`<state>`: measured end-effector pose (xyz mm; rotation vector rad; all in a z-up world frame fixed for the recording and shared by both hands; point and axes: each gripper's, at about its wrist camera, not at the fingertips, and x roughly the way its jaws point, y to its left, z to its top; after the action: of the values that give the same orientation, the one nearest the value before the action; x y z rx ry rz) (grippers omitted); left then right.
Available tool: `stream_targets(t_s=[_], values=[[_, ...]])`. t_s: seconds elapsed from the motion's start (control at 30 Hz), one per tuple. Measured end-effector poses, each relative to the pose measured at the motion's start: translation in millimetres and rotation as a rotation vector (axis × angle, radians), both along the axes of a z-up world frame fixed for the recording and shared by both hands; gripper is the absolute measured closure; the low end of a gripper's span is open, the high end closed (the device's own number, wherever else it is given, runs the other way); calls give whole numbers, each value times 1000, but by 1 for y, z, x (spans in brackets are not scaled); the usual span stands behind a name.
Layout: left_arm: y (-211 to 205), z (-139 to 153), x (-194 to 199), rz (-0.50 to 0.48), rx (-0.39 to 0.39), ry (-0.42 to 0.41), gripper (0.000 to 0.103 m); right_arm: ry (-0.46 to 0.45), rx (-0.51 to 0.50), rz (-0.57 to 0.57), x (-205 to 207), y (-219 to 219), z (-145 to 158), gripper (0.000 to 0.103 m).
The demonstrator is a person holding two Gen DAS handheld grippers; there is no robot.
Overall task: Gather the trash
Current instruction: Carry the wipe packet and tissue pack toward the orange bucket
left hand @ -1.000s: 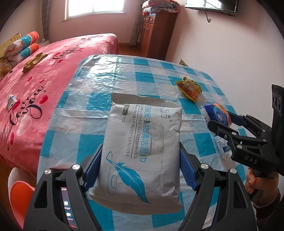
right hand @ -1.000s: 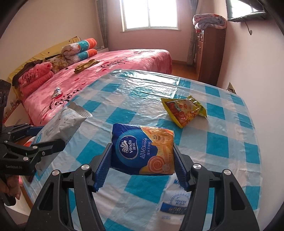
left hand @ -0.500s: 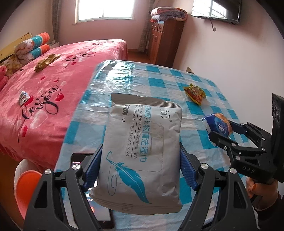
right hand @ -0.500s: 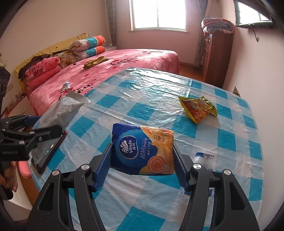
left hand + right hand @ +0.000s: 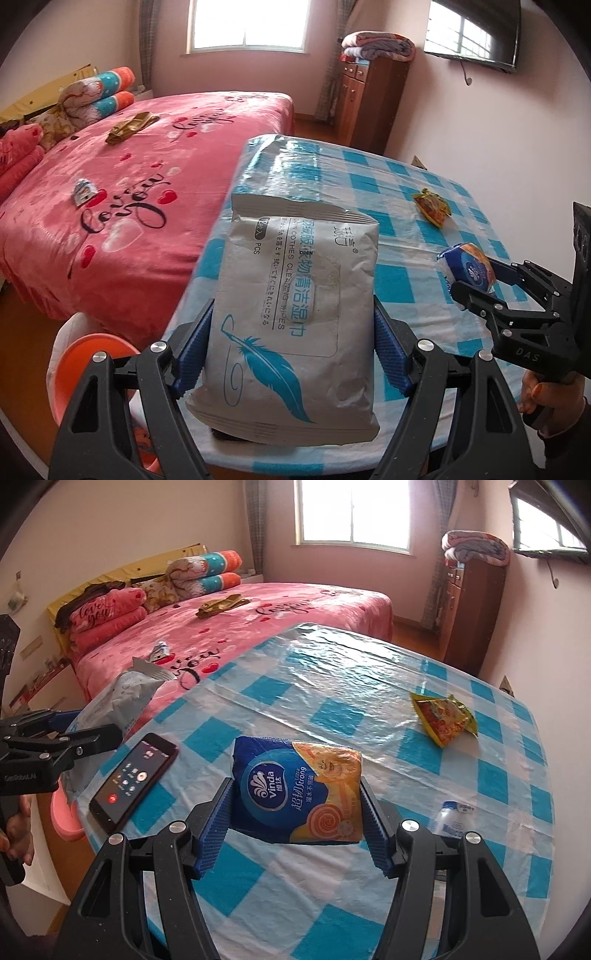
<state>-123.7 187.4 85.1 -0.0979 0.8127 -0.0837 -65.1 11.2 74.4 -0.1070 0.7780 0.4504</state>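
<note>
Both grippers loaded. Left gripper point(image 5: 291, 347) has its jaws set wide and clamped on the flanks of a grey wipes pack point(image 5: 295, 314), held clear above the table edge, long axis running up the frame away from the camera, sealed end uppermost. Right gripper point(image 5: 297, 821) stands narrower, pads pressing both sides of a blue-and-orange tissue pack point(image 5: 297, 794), lifted off the checked tablecloth point(image 5: 332, 686), long axis across the jaws. In the left wrist view the right gripper shows at right of frame with its pack, so the two hands ride side by side near the table's near edge. Remaining trash: a yellow-red snack wrapper point(image 5: 443, 716) lies flat on the cloth in the right-centre of the right wrist view, well apart, far side of the table, long axis slanting from upper left to lower right; right hand looks the nearer. A small bottle point(image 5: 452, 818) lies just beside the right jaw. A phone point(image 5: 135, 775) sits lower left, not trash. Orange bin rim point(image 5: 88, 354) shows lower left of the left view, below the table edge, on the left gripper's side; likely the drop point.
</note>
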Motion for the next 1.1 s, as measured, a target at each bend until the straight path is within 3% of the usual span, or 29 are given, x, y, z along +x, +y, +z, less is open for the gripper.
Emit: stream_targets(t_s=[0.53,1.1], values=[[53,-2,-31,115,-8,-7,24,-15,-24,103,-15,46,6,38],[126,-22,-71,287,-9,36,24,-33,-53,313,-40,125,14,38]])
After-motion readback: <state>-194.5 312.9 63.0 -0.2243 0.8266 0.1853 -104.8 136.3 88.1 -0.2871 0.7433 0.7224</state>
